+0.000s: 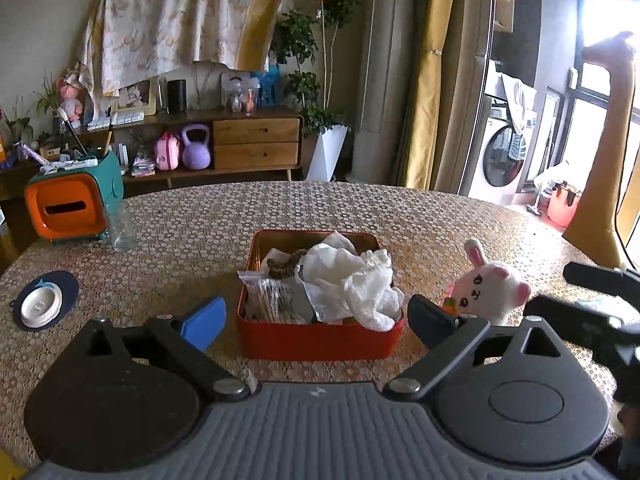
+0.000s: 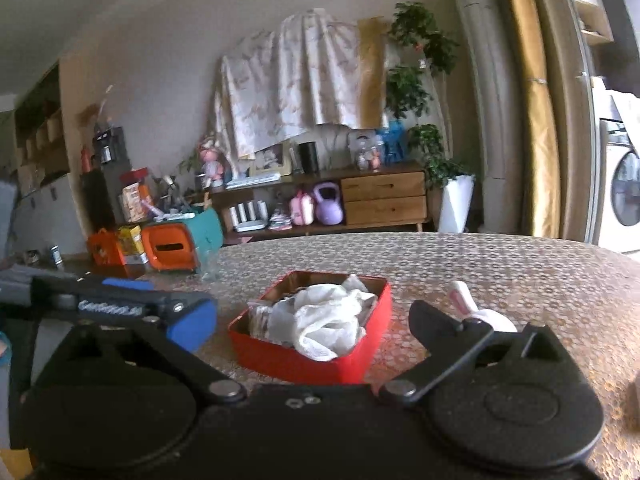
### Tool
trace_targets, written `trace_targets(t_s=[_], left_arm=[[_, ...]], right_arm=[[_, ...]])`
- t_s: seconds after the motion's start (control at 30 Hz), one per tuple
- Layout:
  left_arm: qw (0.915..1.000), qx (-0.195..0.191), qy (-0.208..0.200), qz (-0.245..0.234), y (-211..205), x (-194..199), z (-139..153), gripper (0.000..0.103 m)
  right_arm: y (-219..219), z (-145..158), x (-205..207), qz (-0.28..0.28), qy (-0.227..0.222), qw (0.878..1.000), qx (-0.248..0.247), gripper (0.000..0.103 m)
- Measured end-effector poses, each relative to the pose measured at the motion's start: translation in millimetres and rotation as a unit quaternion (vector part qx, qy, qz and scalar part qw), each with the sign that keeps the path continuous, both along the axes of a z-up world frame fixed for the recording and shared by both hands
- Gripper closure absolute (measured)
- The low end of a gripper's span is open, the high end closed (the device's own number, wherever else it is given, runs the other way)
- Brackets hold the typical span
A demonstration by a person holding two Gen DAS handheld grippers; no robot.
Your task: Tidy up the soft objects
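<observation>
A red tin box (image 1: 320, 340) stands mid-table and holds a white cloth (image 1: 352, 284), a brown bead string and clear plastic packets. It also shows in the right wrist view (image 2: 304, 360) with the cloth (image 2: 324, 320). A white and pink plush rabbit (image 1: 492, 288) lies on the table right of the box; its ear (image 2: 464, 300) shows behind my right finger. My left gripper (image 1: 316, 322) is open and empty, just short of the box. My right gripper (image 2: 312, 326) is open and empty, also facing the box.
An orange and teal tissue holder (image 1: 68, 208) and a drinking glass (image 1: 122, 226) stand at the table's far left. A white lid on a dark coaster (image 1: 42, 302) lies at the left. The other gripper (image 1: 592, 312) is at the right edge.
</observation>
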State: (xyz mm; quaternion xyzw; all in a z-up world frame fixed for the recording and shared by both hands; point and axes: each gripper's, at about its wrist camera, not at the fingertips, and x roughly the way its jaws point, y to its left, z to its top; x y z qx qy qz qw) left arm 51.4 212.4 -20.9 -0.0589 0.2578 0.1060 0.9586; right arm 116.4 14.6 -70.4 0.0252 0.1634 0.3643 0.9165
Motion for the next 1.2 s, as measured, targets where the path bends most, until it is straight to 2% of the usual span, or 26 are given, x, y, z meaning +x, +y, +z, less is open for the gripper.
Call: trace_targets(t_s=[0.2,0.6,1.2], left_arm=[[0.9999,0.009,-0.011,0.001,-10.4,-13.6,0.3,0.005],[0.9997,0.0,-0.021,-0.01,-15.9,-23.6,5.5,0.005],[0.9995,0.009,-0.024,-0.021,-27.6,-26.1,6.6,0.005]], right_arm=[[-7.5,-0.4,2.7,-0.041,-0.002,0.999,0.005,0.0],[-2.4,-7.4,-0.4,-0.045,0.003,0.999,-0.008,0.0],[-6.7,-10.5,-4.6,-0.047,0.011,0.999,-0.008,0.0]])
